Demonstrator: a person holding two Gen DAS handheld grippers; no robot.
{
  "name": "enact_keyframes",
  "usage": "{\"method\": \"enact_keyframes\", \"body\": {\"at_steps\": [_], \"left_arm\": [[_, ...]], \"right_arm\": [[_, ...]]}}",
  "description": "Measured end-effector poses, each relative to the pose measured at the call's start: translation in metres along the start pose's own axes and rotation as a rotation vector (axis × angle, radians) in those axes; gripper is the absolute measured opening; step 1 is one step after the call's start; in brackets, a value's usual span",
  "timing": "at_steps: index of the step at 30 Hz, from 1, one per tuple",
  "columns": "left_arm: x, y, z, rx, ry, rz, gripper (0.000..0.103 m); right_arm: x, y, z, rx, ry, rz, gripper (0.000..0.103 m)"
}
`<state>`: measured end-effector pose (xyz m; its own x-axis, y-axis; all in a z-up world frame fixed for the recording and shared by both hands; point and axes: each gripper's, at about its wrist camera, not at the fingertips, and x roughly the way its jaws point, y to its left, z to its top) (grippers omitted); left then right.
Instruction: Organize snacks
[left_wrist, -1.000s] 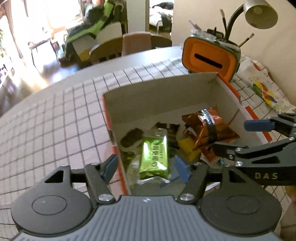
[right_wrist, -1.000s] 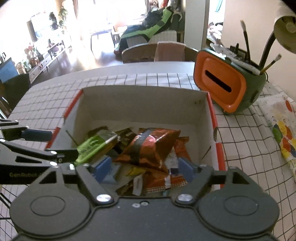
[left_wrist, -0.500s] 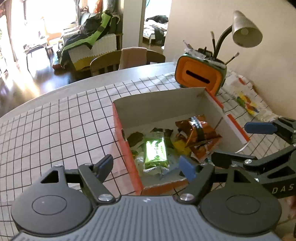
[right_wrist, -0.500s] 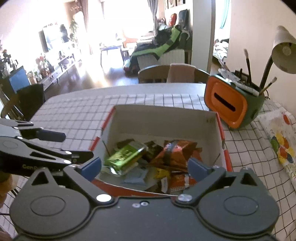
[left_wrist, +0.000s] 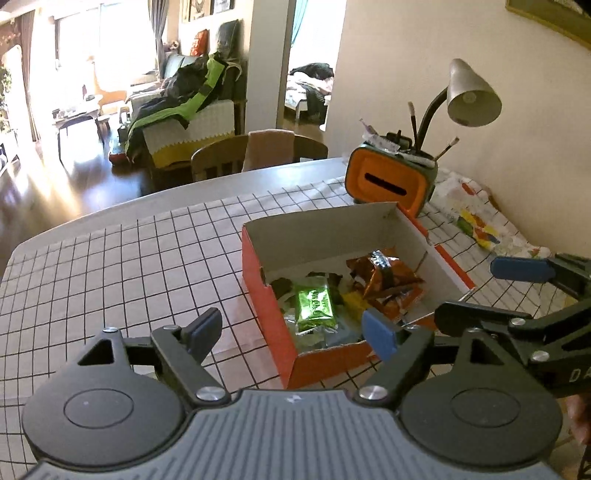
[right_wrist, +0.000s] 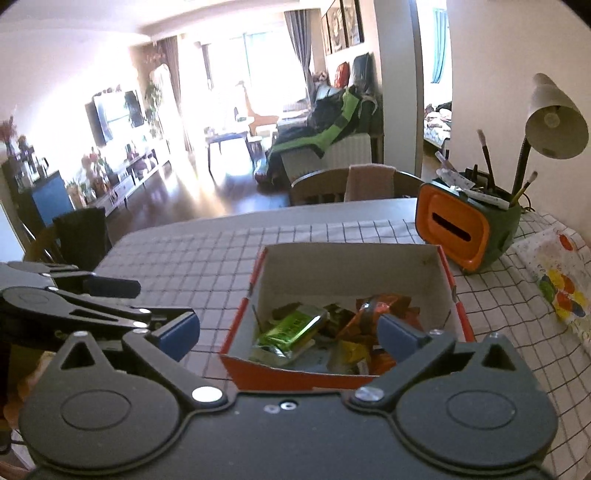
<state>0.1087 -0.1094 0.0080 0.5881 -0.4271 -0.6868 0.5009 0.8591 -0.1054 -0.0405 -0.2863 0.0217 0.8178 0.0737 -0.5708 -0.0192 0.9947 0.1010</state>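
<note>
With both tools clear of the box, the snacks are seen resting inside it and nothing is held.

Should the box (right_wrist: 439, 269), an open cardboard carton with orange outer walls on the checked tablecloth (left_wrist: 110, 258), be caught by a lowered finger, it is judged that it could be pushed across the cloth toward the orange pen holder (right_wrist: 465, 229) just behind it. The left gripper (left_wrist: 291, 332) has just been opening and is spread fairly wide with nothing between its jaws; the right gripper (right_wrist: 288, 328) has just been opening to its widest, likewise empty. The orange packets (left_wrist: 388, 280) and green packet (left_wrist: 314, 306) are crinkled foil, so slipping is considered likely. Green-packet print cannot be read; "DA" is legible on the right tool's arm.
</note>
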Motion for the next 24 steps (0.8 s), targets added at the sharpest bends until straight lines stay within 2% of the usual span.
{"method": "enact_keyframes", "body": {"at_steps": [4, 10, 19, 24], "left_arm": [[-0.009, 0.003, -0.006, -0.014, -0.014, 0.001, 0.088], [-0.021, 0.005, -0.015, -0.024, -0.039, 0.005, 0.102], [-0.03, 0.003, -0.024, -0.043, -0.03, -0.002, 0.103], [-0.033, -0.002, -0.028, -0.039, -0.034, 0.035, 0.103]], "right_arm": [[-0.01, 0.006, -0.007, 0.012, -0.036, 0.001, 0.103], [-0.019, 0.008, -0.014, 0.045, -0.063, -0.016, 0.103], [-0.025, 0.005, -0.024, 0.138, -0.083, -0.061, 0.103], [-0.03, 0.01, -0.03, 0.148, -0.105, -0.067, 0.103]]}}
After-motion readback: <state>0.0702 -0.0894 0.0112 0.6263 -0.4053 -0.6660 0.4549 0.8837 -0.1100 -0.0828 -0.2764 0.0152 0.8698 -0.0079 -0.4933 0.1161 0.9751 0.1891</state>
